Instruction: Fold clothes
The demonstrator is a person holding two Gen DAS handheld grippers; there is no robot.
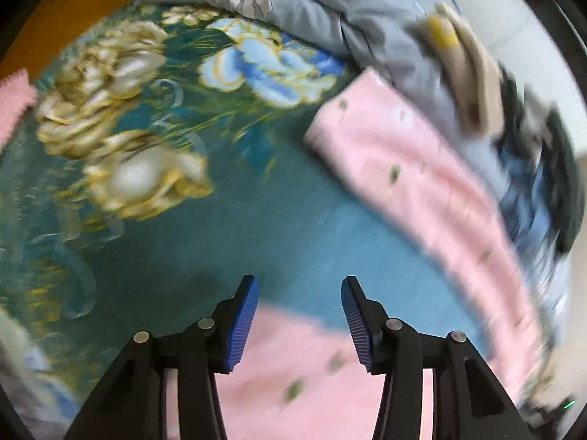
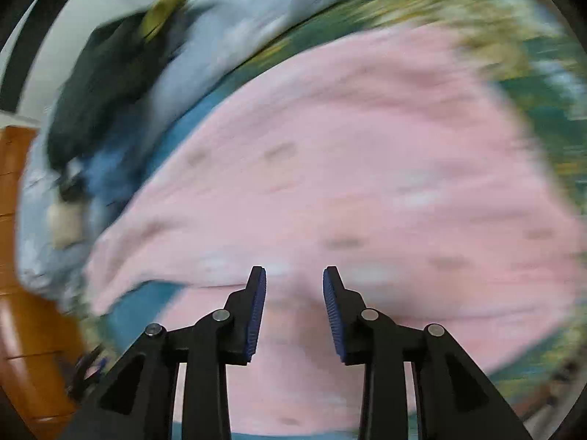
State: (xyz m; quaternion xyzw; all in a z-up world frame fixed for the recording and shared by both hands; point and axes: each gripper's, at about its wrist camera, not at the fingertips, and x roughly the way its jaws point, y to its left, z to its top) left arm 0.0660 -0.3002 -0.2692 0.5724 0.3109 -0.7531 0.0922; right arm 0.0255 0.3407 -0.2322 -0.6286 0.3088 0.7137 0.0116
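Evenly lit, heavily motion-blurred fisheye views.
Smeared pink spotted cloth [image 2: 348, 168]; sharp only on black two-finger grippers [image 1: 299, 324]; dark vignetted corners.

A broad stretch of the teal floral bedsheet [image 1: 176, 154] lies bare in the left wrist view, giving open room to pass. The pink garment [image 1: 414, 168] spreads across the near and right side, and behind it a bunched grey quilt [image 1: 330, 11] with a pile of dark clothes [image 1: 539, 168] blocks the far edge. An orange wooden surface [image 2: 22, 330] borders the bed.

bed: teal floral sheet [image 1: 176, 117] | grey quilt [image 1: 315, 3] | wall: white [image 1: 513, 36] | floor: wood [image 2: 22, 330]
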